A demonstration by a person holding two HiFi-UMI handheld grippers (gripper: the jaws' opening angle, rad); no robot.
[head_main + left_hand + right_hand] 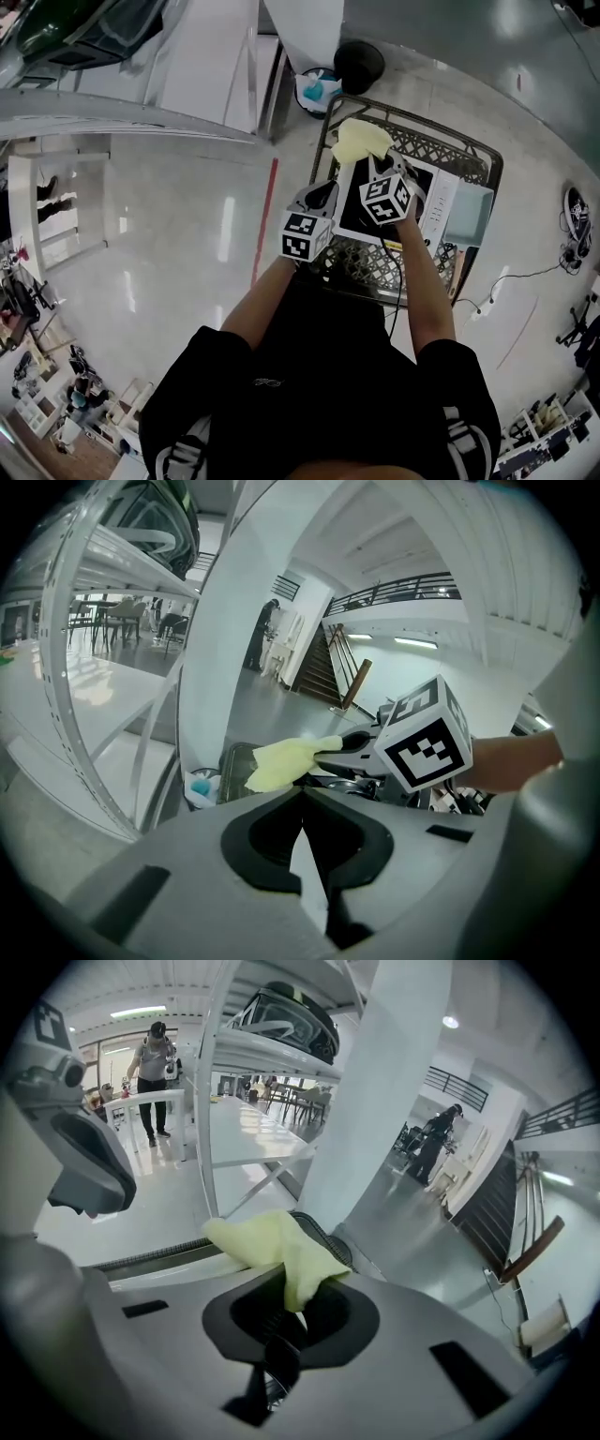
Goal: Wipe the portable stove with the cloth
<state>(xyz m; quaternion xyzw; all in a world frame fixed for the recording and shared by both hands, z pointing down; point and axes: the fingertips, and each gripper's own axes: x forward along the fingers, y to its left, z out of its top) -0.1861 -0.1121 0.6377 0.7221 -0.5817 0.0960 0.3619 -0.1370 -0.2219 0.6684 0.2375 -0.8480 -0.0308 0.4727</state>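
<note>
The cloth (272, 1241) is being pinched by one corner in the right gripper (281, 1312), its jaws pressed shut on it, and is being hung over the far end of the stove (439, 202) in the basket (469, 150). The left gripper (302, 803) is being held closed on nothing beside the stove's near-left corner. The cloth is being judged light, limp and apt to bunch, best taken by a fold. Most of the stove is being hidden by the grippers; cloth contact cannot be told.
</note>
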